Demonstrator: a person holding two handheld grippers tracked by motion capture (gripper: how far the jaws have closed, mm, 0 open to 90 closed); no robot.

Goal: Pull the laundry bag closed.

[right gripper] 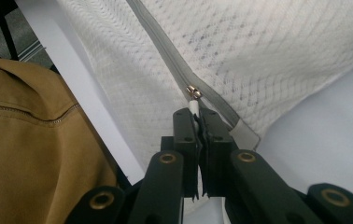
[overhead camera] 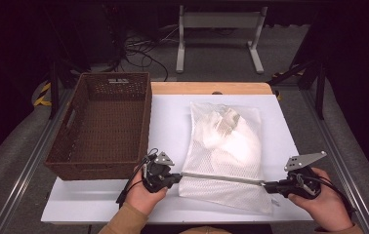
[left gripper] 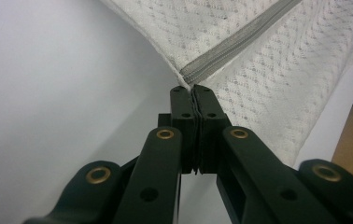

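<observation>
A white mesh laundry bag (overhead camera: 226, 146) with white cloth inside lies on the white table top (overhead camera: 170, 122), its grey zipper (overhead camera: 221, 178) running across the near end. My left gripper (overhead camera: 178, 176) is shut on the bag's left zipper end (left gripper: 188, 83), at the corner of the mesh. My right gripper (overhead camera: 266, 185) is shut on the white zipper pull (right gripper: 194, 106), whose small metal slider (right gripper: 192, 90) sits at the right end of the zipper tape (right gripper: 165, 42). The zipper is stretched taut between the two grippers.
A brown wicker basket (overhead camera: 102, 122) stands empty on the table's left side, close to the left gripper. The person's tan sleeve (right gripper: 30, 140) is near the table's front edge. Beyond the table are cables and a white frame (overhead camera: 219, 29).
</observation>
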